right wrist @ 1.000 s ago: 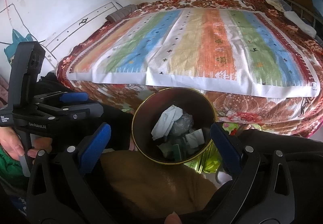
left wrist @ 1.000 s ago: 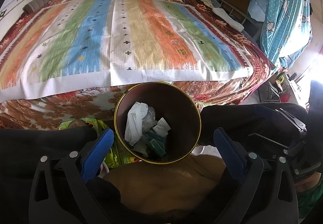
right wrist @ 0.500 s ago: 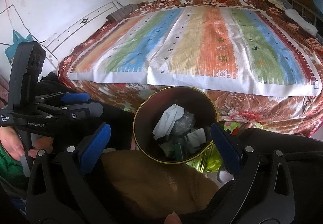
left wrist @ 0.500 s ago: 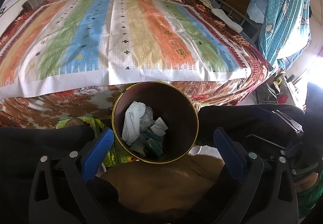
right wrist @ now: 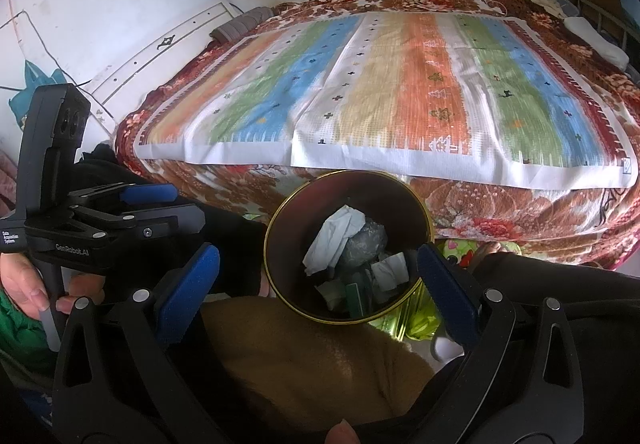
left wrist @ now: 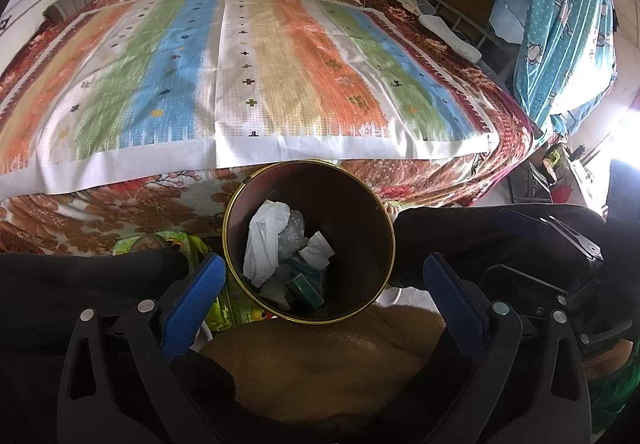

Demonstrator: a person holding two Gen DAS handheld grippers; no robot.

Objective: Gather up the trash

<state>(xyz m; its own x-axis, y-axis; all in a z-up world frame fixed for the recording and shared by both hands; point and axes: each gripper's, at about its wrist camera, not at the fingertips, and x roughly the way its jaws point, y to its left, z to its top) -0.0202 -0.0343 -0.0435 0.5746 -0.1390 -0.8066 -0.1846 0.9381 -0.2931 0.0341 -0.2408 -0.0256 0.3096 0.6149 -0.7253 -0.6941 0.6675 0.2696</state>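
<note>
Gold-rimmed trash bin (left wrist: 362,204) between and beyond both spread, empty tongs, left (left wrist: 320,280) and right (right wrist: 318,274)

A dark round bin with a gold rim (left wrist: 385,220) stands upright at the foot of the bed, holding crumpled white paper (left wrist: 266,240), clear plastic and a small green box (left wrist: 307,286)

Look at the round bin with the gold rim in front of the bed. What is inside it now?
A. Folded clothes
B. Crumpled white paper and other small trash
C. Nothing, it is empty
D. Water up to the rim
B: the bin holds crumpled white paper with a clear plastic wad and a small green box beside it, seen in both wrist views.
</note>
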